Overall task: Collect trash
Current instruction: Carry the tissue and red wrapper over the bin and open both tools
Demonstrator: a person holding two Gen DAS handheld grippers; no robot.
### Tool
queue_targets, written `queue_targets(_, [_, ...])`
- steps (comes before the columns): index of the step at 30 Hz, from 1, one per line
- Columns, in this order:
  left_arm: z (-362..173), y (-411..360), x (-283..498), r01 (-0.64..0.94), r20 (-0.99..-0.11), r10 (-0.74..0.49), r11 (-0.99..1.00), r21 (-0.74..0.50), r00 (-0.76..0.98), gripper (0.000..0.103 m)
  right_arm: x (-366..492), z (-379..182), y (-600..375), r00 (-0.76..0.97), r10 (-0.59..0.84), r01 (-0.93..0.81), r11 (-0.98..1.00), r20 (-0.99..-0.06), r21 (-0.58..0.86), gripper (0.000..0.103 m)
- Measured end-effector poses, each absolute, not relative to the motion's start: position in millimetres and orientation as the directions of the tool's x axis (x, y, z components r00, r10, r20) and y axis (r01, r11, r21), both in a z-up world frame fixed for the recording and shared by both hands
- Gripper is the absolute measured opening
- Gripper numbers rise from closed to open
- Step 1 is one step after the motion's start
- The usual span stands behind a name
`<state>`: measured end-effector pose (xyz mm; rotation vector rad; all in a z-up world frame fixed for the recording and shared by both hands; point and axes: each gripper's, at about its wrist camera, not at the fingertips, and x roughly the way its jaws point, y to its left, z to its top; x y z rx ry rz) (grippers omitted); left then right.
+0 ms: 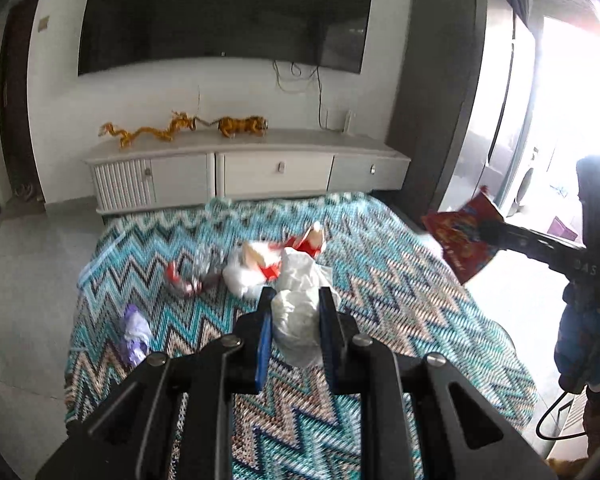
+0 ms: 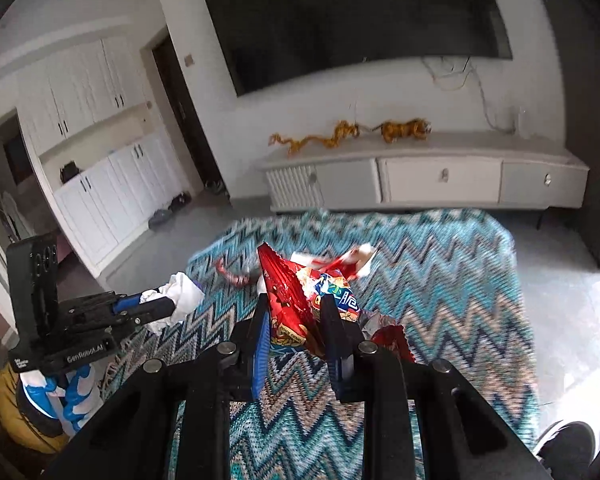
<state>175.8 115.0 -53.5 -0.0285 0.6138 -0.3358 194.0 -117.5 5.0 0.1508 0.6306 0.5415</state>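
While clamping: left tongs [image 1: 296, 300] tissue wad [image 1: 298, 326], right tongs [image 2: 296, 306] snack bag [image 2: 296, 304].

L wrist cam: rides left gripper [image 1: 295, 295], looks fwd/down, close over rug [image 1: 400, 280].
R wrist cam: same, from right gripper [image 2: 294, 302].
Shared: rug, far TV cabinet [image 1: 276, 168], TV [image 1: 224, 12].

trash pile [image 1: 268, 264] on rug [image 1: 400, 300], cabinet [image 1: 252, 168] behind

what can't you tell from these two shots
- Left wrist view: window side blown out by glare; trash pile motion-blurred.
- Right wrist view: snack bag print hidden by the right gripper fingers.
- Neither view: any trash bin.
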Motion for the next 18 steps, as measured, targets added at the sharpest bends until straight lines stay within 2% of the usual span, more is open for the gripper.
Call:
queue_targets(8, [-6, 76, 171, 0.345, -0.498, -0.348, 0.933, -0.101, 0.794, 0.019, 159, 40, -179, 0.766, 0.471, -0.386, 0.881, -0.437, 0.274, 0.023])
queue_targets(18, [19, -24, 184, 0.493, -0.505, -0.461, 0.866, -0.078, 0.729, 0.019, 113, 54, -289, 0.876, 0.288, -0.205, 0.948, -0.386, 0.244, 0.023])
